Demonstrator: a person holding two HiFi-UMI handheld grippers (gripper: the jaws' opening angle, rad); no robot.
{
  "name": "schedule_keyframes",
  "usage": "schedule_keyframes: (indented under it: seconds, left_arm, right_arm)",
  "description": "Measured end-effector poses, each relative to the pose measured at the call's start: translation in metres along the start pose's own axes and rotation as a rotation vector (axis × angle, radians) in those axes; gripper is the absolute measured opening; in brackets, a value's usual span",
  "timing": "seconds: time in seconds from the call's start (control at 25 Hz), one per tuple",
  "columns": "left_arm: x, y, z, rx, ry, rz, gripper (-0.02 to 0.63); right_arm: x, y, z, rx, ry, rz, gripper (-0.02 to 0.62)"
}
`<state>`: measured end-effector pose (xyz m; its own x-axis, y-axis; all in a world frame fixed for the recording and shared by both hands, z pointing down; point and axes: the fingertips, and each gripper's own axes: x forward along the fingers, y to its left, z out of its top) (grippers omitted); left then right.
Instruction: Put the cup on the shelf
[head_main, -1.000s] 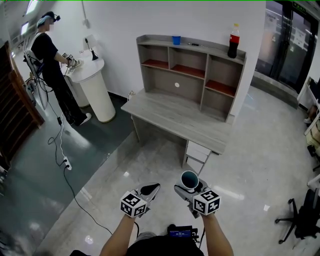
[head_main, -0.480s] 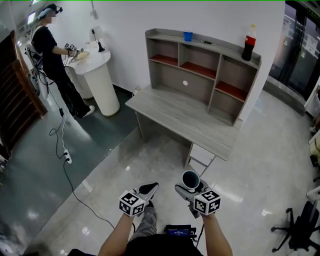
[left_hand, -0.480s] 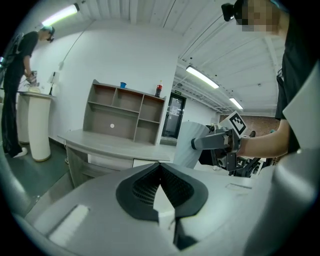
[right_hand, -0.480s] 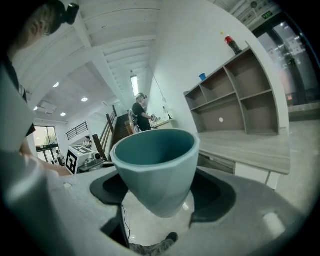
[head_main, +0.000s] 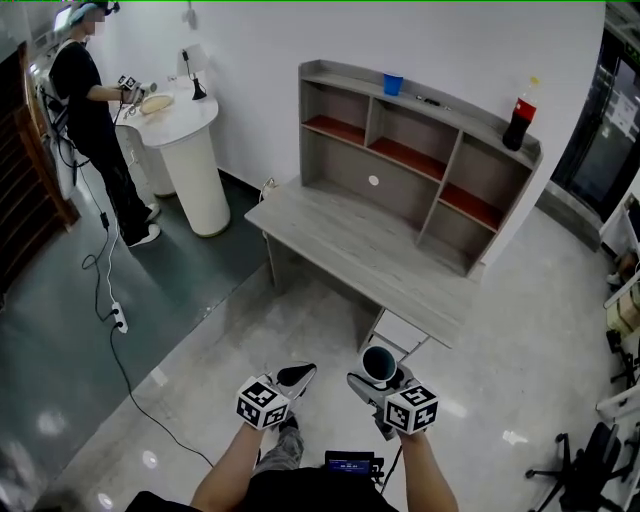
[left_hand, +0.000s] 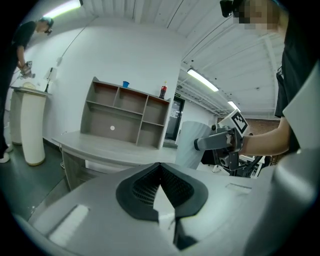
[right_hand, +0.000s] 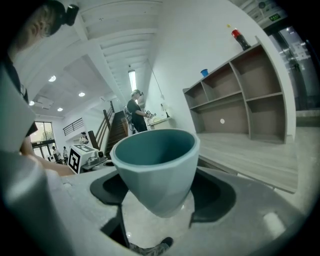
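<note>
A grey-blue cup (head_main: 379, 364) with a teal inside stands upright between the jaws of my right gripper (head_main: 378, 380), which is shut on it low over the floor. The right gripper view has the cup (right_hand: 155, 167) filling the middle, the pads pressing its sides. My left gripper (head_main: 298, 377) is beside it, shut and empty; in its own view the left gripper (left_hand: 160, 167) points at the desk, with the cup (left_hand: 192, 145) to the right. The grey shelf (head_main: 460, 165) stands on a desk (head_main: 350, 245) ahead, and the shelf (right_hand: 240, 95) also appears in the right gripper view.
A small blue cup (head_main: 392, 84) and a cola bottle (head_main: 519, 113) stand on top of the shelf. A person (head_main: 85, 110) works at a white pedestal (head_main: 185, 160) at far left. A cable (head_main: 120, 350) trails over the floor. An office chair (head_main: 590, 465) stands at lower right.
The desk and shelf have grown larger and drifted right in the head view as I moved closer. Both grippers keep their places and grip.
</note>
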<state>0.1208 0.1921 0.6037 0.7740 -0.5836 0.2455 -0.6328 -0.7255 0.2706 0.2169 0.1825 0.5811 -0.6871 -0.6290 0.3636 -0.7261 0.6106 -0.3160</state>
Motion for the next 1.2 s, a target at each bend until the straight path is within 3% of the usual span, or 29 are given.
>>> schedule_keyframes:
  seconds: [0.72,1.2]
  left_arm:
    - [0.014,0.145,0.049,-0.028,-0.024,-0.048,0.002]
    - [0.026,0.186,0.054,-0.052,-0.026,-0.077,0.002]
  right_arm:
    - [0.128,-0.014,0.066,0.018,-0.007,-0.062,0.368]
    - [0.166,-0.024,0.076,0.032,0.0,-0.092,0.369]
